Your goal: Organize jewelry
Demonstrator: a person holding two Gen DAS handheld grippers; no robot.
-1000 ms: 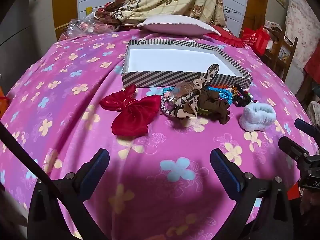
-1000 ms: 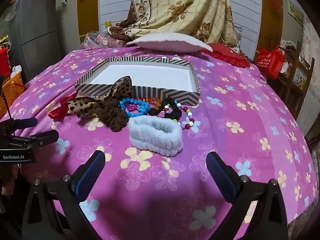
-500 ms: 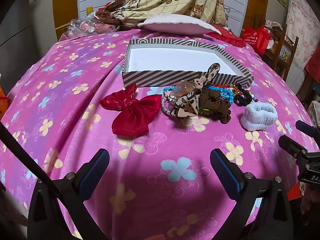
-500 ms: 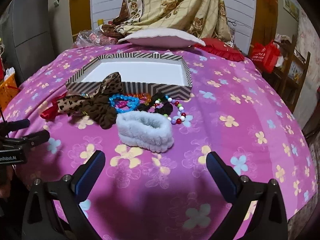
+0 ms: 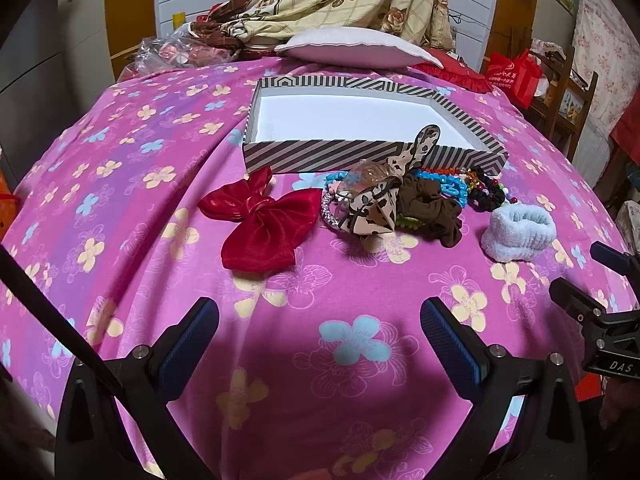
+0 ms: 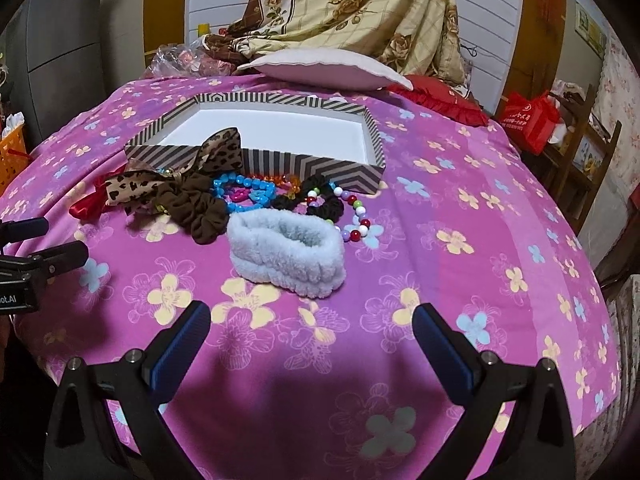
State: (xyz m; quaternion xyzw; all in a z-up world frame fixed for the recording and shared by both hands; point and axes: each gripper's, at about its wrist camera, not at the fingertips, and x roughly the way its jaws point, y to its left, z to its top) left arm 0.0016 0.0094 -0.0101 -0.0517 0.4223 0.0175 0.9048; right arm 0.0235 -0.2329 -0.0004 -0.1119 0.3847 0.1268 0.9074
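A striped box (image 5: 280,158) (image 6: 312,166) with a white inside lies on the pink flowered bedcover. In front of it sit a red bow (image 5: 262,222), a leopard-print bow (image 5: 376,210) (image 6: 136,186), a brown scrunchie (image 5: 432,212) (image 6: 196,210), blue beads (image 6: 244,192), a black scrunchie with a bead string (image 6: 326,202) and a pale blue fluffy band (image 5: 518,232) (image 6: 286,250). My left gripper (image 5: 318,334) is open, short of the red bow. My right gripper (image 6: 310,334) is open, just short of the fluffy band. Neither holds anything.
A white pillow (image 5: 360,48) and a red cushion (image 6: 440,104) lie behind the box, under a draped floral blanket (image 6: 360,8). A wooden chair (image 6: 576,152) with a red bag (image 6: 528,120) stands to the right. An orange basket (image 6: 12,152) is at the left.
The right gripper has moved slightly forward and left towards the fluffy band. The left gripper has barely shifted. Both stay open.
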